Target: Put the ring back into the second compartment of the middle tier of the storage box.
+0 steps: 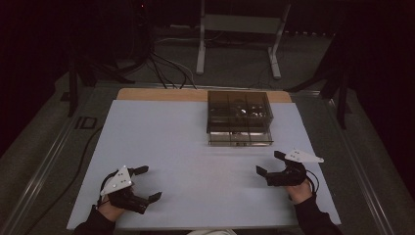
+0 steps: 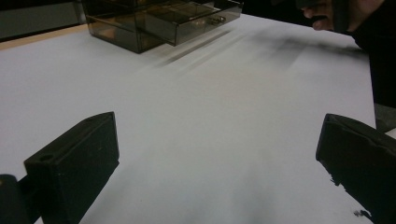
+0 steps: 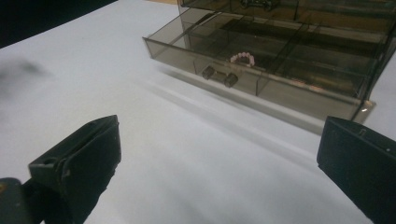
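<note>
Both grippers are sitting spread and empty on the near table: left gripper (image 1: 142, 185), right gripper (image 1: 268, 164). The right one is facing the open drawer (image 3: 261, 77); a careless reach is risking shoving the light organizer box (image 1: 239, 116) farther away.

From where I stand, nothing here can be read. The smoky drawer box (image 1: 239, 117) carries no label or brand on its front or its drawers, the white table top (image 1: 195, 161) is unmarked, and the grey plates on the grippers bear no print. On the floor off the table's far left corner lies a small dark marking (image 1: 85, 122) that looks a little like letters, but it is too dim and too small to make out.
</note>
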Demonstrator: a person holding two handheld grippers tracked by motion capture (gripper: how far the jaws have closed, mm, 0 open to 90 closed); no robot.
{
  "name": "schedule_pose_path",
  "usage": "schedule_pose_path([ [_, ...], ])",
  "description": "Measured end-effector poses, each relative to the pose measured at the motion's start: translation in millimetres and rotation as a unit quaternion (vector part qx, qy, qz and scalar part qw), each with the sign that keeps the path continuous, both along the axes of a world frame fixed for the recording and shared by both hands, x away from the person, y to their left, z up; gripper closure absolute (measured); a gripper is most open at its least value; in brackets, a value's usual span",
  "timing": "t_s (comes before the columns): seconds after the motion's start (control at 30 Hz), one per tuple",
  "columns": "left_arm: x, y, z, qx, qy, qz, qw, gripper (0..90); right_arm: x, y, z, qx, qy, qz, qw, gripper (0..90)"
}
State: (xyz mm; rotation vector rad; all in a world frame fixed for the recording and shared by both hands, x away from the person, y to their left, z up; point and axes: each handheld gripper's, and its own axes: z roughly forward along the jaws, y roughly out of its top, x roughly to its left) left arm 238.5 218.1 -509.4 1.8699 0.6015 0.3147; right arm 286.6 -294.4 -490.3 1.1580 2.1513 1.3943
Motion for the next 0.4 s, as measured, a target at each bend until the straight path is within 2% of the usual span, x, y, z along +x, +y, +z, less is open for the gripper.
schedule_pose_path([
  [0.2,0.0,-0.2,0.1,0.000,-0.001,0.000,1.0000,0.8,-10.0,-6.6,-6.5,-0.003,0.000,0.004,1.0000,0.0],
  [0.4,0.4,-0.8,0.0,0.000,0.000,0.000,1.0000,0.8,-16.2,-13.8,-12.2,-0.011,0.005,-0.004,0.9999,0.0],
])
